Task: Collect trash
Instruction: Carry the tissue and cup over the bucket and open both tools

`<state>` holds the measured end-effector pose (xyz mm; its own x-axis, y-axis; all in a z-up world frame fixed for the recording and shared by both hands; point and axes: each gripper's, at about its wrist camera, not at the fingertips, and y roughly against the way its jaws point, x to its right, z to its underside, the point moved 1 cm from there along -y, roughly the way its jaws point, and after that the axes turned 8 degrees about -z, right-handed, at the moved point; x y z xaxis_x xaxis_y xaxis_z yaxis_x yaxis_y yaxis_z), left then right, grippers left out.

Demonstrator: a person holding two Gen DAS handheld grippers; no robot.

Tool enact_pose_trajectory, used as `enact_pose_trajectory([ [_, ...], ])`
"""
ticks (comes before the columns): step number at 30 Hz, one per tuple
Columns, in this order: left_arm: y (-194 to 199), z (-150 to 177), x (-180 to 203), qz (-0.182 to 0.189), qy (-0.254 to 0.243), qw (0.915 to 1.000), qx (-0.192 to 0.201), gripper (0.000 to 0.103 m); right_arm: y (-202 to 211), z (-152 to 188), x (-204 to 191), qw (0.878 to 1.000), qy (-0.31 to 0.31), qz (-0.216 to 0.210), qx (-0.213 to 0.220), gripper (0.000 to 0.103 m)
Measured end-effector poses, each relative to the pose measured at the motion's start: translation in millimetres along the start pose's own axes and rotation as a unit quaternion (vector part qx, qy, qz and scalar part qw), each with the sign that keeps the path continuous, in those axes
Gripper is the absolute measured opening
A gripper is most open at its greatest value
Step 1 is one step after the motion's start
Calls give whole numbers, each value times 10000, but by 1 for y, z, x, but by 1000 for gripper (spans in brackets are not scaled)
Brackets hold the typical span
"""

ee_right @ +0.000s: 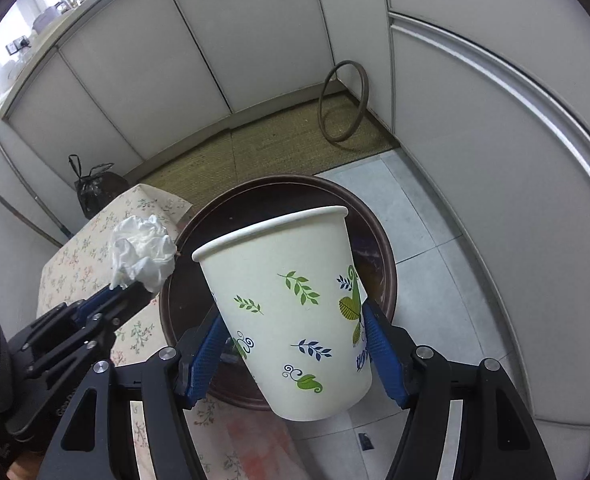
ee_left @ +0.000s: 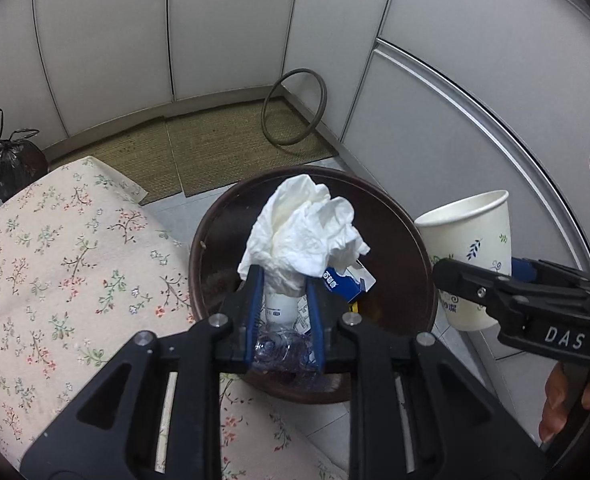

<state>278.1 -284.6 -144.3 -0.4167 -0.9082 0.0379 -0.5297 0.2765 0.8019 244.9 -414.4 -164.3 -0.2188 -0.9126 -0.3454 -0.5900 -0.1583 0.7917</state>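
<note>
Left gripper (ee_left: 281, 280), lower centre of the left wrist frame: blue pads clamped on a crumpled white tissue (ee_left: 303, 228), the wad bulging up above the fingertips. Directly behind and below it, a dark brown round bin (ee_left: 411, 240), mid-frame. Inside the bin: a blue-and-white carton (ee_left: 349, 284), a white bottle (ee_left: 281, 308) and clear crinkled plastic (ee_left: 283, 354) near the bottom edge. At the left of the frame, a floral cloth (ee_left: 55, 280) draped over a surface, touching the bin's left side. At far left, a tied black bag (ee_left: 15, 164) on the floor. Upper centre: a woven mat (ee_left: 215, 148) and a brown ring (ee_left: 295, 108) leaning in the cabinet corner.

Right gripper (ee_right: 291, 344), lower centre of the right wrist frame: blue pads pressed on both sides of a paper cup (ee_right: 287, 304), tilted, mouth up and away, printed with green and blue leaves. Cup held above the bin (ee_right: 383, 256), covering most of its opening in this view. Same cup (ee_left: 471, 240) at the right of the left wrist frame, just beside the bin's right rim, with the right gripper (ee_left: 447, 276) gripping it from the lower right. Tissue (ee_right: 143, 252) and left gripper (ee_right: 131, 284) at mid-left of the right wrist frame, over the bin's left edge. Blue-tipped mop handle (ee_right: 11, 168) along the left wall. Pale floor tiles (ee_right: 427, 216) to the right of the bin.
</note>
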Motion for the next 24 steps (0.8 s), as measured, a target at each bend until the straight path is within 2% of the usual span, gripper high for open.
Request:
enact_pose_trajectory([
  [2,-2,1,0,-80,28,10000,53,27,-2,1,4,10000,-48,-61,-4,70],
  [4,-2,1,-2,-112,65,9999,67,40,-1,1,8,10000,-70,-46,24,70],
  [5,-2,2,-4,-156,78,9998,53,52,0,1,9,9999,-103,-18,20,71],
  [6,-1,2,-4,-188,83,9998,56,59,3,2,10,9999,-139,-11,21,72],
  [11,17,6,-9,-287,-22,9995,123,66,20,0,12,9996,-202,-55,204,79],
  [15,42,12,-16,-365,-62,9990,259,79,45,3,-2,9991,4,64,410,79],
  [22,108,28,-29,-576,-296,9967,485,87,89,8,-32,9973,113,194,697,81],
  [24,128,32,-35,-765,-314,9949,585,95,107,11,-43,9963,108,249,810,81],
])
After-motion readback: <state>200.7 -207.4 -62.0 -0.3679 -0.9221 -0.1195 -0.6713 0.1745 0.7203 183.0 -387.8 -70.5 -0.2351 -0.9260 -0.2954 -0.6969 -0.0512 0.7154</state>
